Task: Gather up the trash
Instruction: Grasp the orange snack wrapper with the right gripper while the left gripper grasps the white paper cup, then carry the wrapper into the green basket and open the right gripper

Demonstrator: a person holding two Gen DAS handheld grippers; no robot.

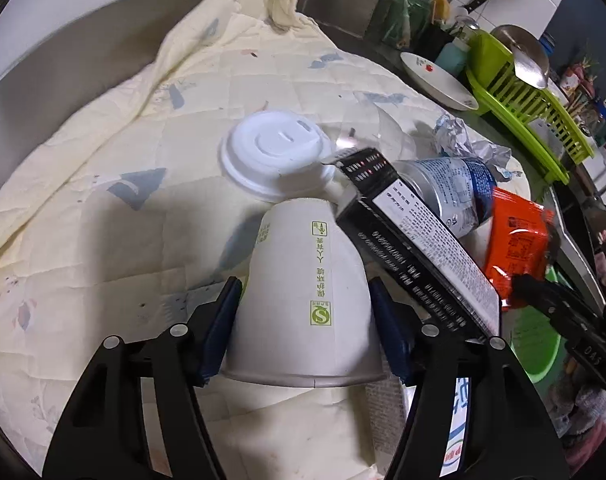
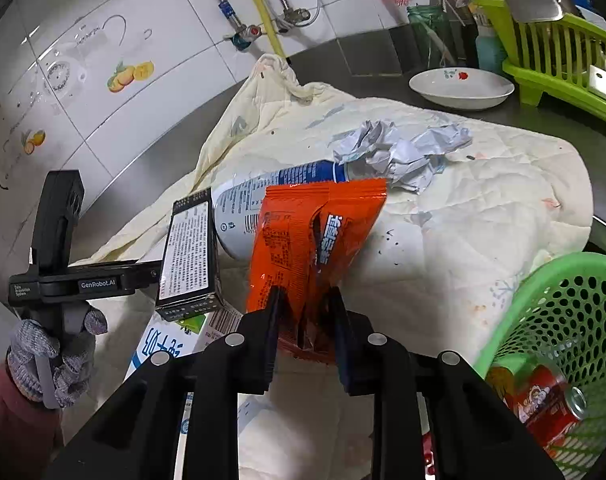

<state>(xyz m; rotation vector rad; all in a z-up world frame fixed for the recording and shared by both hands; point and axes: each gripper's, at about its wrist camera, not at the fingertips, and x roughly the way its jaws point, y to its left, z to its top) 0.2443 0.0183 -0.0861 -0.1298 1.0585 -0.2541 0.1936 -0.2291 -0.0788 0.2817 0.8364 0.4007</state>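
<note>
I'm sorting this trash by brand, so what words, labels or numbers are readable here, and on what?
"GenRobot.AI": on the left gripper body.
"S": green square mark on the paper cup; its green Chinese characters are too distorted to read.
Black box: fine print too small.
Orange wrapper, blue-white can: Chinese text, too small or creased.

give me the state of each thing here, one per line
left gripper: shut on the white paper cup
white paper cup: lying on its side, lid off
white plastic lid: loose on the quilted cloth
right gripper: shut on the orange snack wrapper
orange snack wrapper: crumpled, lifted
blue-and-white drink can: lying on its side
grey paper ball: crumpled
green mesh basket: holds a red can
</note>
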